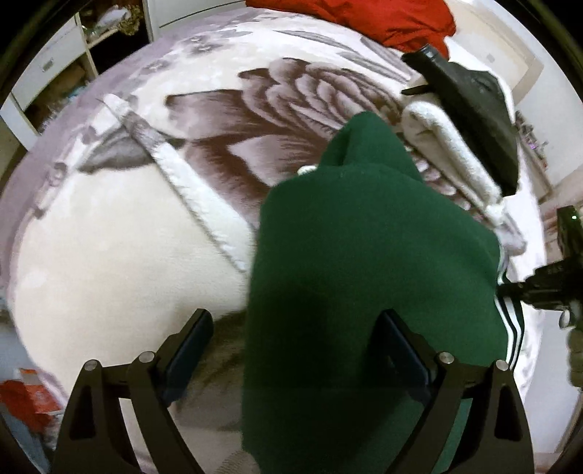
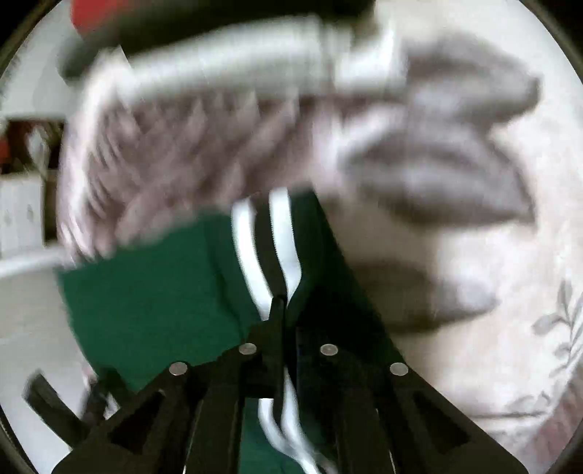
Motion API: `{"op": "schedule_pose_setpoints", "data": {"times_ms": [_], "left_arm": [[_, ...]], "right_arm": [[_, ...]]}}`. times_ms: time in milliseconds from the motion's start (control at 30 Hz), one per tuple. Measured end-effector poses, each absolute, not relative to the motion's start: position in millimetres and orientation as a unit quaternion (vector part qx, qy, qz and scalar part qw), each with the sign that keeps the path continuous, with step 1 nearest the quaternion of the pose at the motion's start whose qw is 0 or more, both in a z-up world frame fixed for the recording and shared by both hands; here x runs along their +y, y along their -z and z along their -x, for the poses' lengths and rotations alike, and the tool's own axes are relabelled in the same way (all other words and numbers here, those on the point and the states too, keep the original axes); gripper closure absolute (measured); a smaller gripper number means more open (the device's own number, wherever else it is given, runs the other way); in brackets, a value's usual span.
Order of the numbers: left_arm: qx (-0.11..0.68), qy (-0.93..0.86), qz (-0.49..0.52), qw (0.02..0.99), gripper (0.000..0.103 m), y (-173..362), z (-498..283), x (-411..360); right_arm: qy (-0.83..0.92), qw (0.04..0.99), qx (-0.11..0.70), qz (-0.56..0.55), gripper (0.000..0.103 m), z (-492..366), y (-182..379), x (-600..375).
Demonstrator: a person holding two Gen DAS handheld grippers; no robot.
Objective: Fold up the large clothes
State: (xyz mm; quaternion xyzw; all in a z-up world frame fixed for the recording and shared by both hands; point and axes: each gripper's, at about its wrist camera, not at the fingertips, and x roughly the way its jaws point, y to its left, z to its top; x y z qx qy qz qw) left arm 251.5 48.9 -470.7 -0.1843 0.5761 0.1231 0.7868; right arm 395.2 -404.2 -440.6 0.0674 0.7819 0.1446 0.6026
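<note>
In the left wrist view, a dark green garment (image 1: 364, 255) fills the centre and lower right of the frame, draped over a bed covered by a cream blanket (image 1: 109, 255) printed with large brown and mauve flowers. The left gripper (image 1: 297, 328) sits at the bottom of the frame with its two fingers spread wide; the green cloth lies across the gap and covers part of the finger on the right side, but the jaws are not pinching it. White stripes (image 1: 510, 321) run along the garment's edge at the lower right. Near the upper right of the frame a folded white towel-like cloth (image 1: 455, 153) lies on the blanket with a dark item (image 1: 481, 120) on top of it, and a red fabric (image 1: 382, 22) bunches at the top edge. At the right edge the black body of the other tool (image 1: 554, 280) touches the striped hem. White shelving (image 1: 47, 73) stands in the upper left.

The right wrist view is heavily blurred. The right gripper (image 2: 286, 302) has its fingers pressed together on the striped hem of the green garment, the two white stripes rising from between the fingertips toward the middle of the frame. Green cloth spreads to the lower left, with the flowered blanket behind it across the upper and right parts of the frame.
</note>
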Motion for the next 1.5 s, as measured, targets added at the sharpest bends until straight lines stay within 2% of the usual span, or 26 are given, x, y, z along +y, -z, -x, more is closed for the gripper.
{"op": "schedule_pose_setpoints", "data": {"times_ms": [67, 100, 167, 233, 267, 400, 533, 667, 733, 800, 867, 967, 1033, 1100, 1167, 1200, 1267, 1367, 1500], "left_arm": [[0.576, -0.145, 0.182, 0.784, 0.009, 460.2, -246.7, 56.8], [0.573, -0.157, 0.186, 0.782, 0.009, 454.5, -244.1, 63.3], [0.566, -0.187, 0.192, 0.780, 0.009, 447.0, -239.2, 76.2], [0.559, -0.219, 0.194, 0.776, 0.009, 443.3, -235.8, 92.3], [0.555, -0.235, 0.197, 0.773, 0.009, 444.5, -234.9, 101.0], [0.564, -0.279, 0.214, 0.747, 0.009, 468.7, -232.4, 132.0], [0.574, -0.291, 0.234, 0.728, 0.009, 488.8, -226.9, 147.9], [0.572, -0.292, 0.251, 0.724, 0.009, 496.9, -215.6, 157.1], [0.572, -0.289, 0.260, 0.722, 0.009, 500.0, -210.5, 156.8], [0.572, -0.285, 0.271, 0.720, 0.009, 503.6, -204.8, 156.8], [0.571, -0.277, 0.281, 0.720, 0.009, 505.8, -202.0, 157.9], [0.567, -0.266, 0.288, 0.724, 0.009, 506.1, -199.3, 161.1], [0.568, -0.264, 0.286, 0.725, 0.009, 507.5, -198.9, 164.3], [0.570, -0.264, 0.290, 0.722, 0.009, 510.1, -199.4, 170.7], [0.566, -0.264, 0.295, 0.724, 0.009, 507.6, -198.5, 177.5], [0.563, -0.266, 0.292, 0.726, 0.009, 505.3, -197.6, 179.9], [0.560, -0.278, 0.268, 0.733, 0.009, 500.6, -198.4, 182.7], [0.573, -0.310, 0.185, 0.736, 0.009, 500.7, -206.1, 179.2], [0.609, -0.340, 0.027, 0.717, 0.009, 515.6, -219.5, 159.5]], "right_arm": [[-0.151, 0.614, 0.773, -0.044, 0.079, -394.1, 416.0, -404.2], [-0.153, 0.634, 0.758, -0.018, 0.064, -394.2, 398.2, -402.2], [-0.161, 0.674, 0.719, 0.053, 0.045, -392.5, 358.9, -389.7], [-0.212, 0.696, 0.679, 0.102, 0.043, -389.9, 323.9, -357.9], [-0.251, 0.689, 0.670, 0.114, 0.036, -387.7, 314.2, -334.5], [-0.431, 0.596, 0.663, 0.142, 0.023, -364.8, 322.4, -224.0], [-0.493, 0.530, 0.643, 0.250, 0.022, -337.0, 367.9, -119.4], [-0.521, 0.436, 0.634, 0.370, 0.015, -301.3, 412.2, -64.2], [-0.518, 0.403, 0.661, 0.364, 0.020, -295.8, 430.0, -52.3], [-0.484, 0.391, 0.722, 0.304, 0.042, -304.8, 444.0, -52.2], [-0.415, 0.386, 0.793, 0.222, 0.054, -323.0, 457.8, -60.2], [-0.318, 0.356, 0.879, 0.024, 0.064, -351.0, 465.3, -97.1], [-0.268, 0.310, 0.908, -0.085, 0.066, -360.1, 487.4, -126.1], [-0.230, 0.321, 0.911, -0.117, 0.071, -373.2, 499.7, -145.8], [-0.265, 0.358, 0.893, -0.057, 0.065, -387.2, 481.5, -135.7], [-0.297, 0.382, 0.875, -0.015, 0.050, -391.9, 463.7, -124.8], [-0.367, 0.440, 0.817, 0.070, 0.032, -395.8, 421.3, -103.3], [-0.428, 0.453, 0.760, 0.184, 0.029, -377.0, 391.7, -72.0], [-0.457, 0.414, 0.700, 0.361, 0.028, -315.1, 409.7, -35.1]]}}
